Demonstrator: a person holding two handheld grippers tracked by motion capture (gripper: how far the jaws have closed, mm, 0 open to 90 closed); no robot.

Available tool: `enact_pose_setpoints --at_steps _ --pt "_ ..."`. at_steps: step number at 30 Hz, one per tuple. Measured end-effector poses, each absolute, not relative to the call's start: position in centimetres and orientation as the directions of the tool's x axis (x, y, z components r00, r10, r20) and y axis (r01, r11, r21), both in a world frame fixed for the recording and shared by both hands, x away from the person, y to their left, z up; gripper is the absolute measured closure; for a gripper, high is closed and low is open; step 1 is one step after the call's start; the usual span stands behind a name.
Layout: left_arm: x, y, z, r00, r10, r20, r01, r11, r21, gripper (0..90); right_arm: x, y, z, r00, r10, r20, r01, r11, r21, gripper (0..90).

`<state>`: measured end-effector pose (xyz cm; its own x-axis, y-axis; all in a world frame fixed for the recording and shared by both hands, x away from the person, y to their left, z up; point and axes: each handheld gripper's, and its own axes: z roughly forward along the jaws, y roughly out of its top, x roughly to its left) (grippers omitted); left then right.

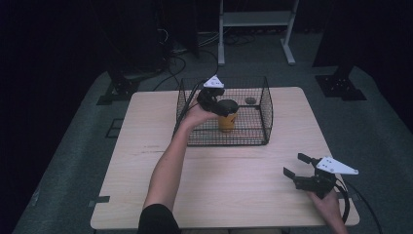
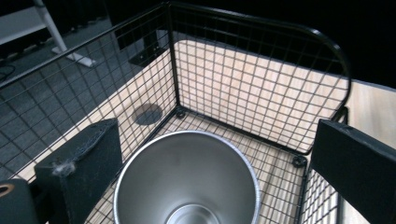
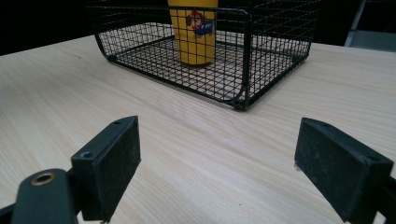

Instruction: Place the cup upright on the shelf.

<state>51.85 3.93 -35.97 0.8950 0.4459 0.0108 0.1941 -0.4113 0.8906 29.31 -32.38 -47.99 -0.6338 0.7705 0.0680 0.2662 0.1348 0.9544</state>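
The yellow cup [image 3: 192, 30] carries a printed cartoon figure with a red cap and blue clothing on its side, seen in the right gripper view; no writing on it can be read; the cup is a tapered tumbler, yellow outside and bare brushed steel inside, its round rim and shiny bottom plain in the left gripper view [image 2: 187, 179]; it stands upright on the mesh floor of the black wire basket [image 1: 265, 114], toward the basket's middle, and the basket sits on the far half of the pale wooden table [image 1: 146, 170]; a small dark round disc [image 1: 250, 101] lies on the tabletop behind the basket's far wall, apart from the cup; the left gripper [image 1: 220, 105] is inside the basket at the cup's mouth, its jaws spread wide to either side of the rim and not clamping it, though whether a pad brushes the cup I cannot tell; the person's left forearm stretches forward and over the basket's near wall, the hand tipped so the gripper looks down into the cup; the right gripper [image 1: 295, 165] is held low over the near right part of the table, well apart from the basket, its jaws wide apart with only bare wood between them, pointing toward the basket's near corner; the right hand grips it from behind at the table's edge.
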Motion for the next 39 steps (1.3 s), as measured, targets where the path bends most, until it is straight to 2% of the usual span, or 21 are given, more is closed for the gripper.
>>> enact_pose_setpoints --at_steps 30,39 --pt "46.4 6.8 -34.3 0.911 0.410 0.029 0.120 -0.334 0.935 1.6 29.3 -32.3 -48.0 -0.622 0.780 0.059 0.271 0.144 0.952 13.3" --pt "44.9 7.7 -34.8 0.913 0.408 0.014 0.126 -0.314 0.941 1.6 29.3 -32.3 -48.0 -0.620 0.782 0.059 0.272 0.144 0.951 13.3"
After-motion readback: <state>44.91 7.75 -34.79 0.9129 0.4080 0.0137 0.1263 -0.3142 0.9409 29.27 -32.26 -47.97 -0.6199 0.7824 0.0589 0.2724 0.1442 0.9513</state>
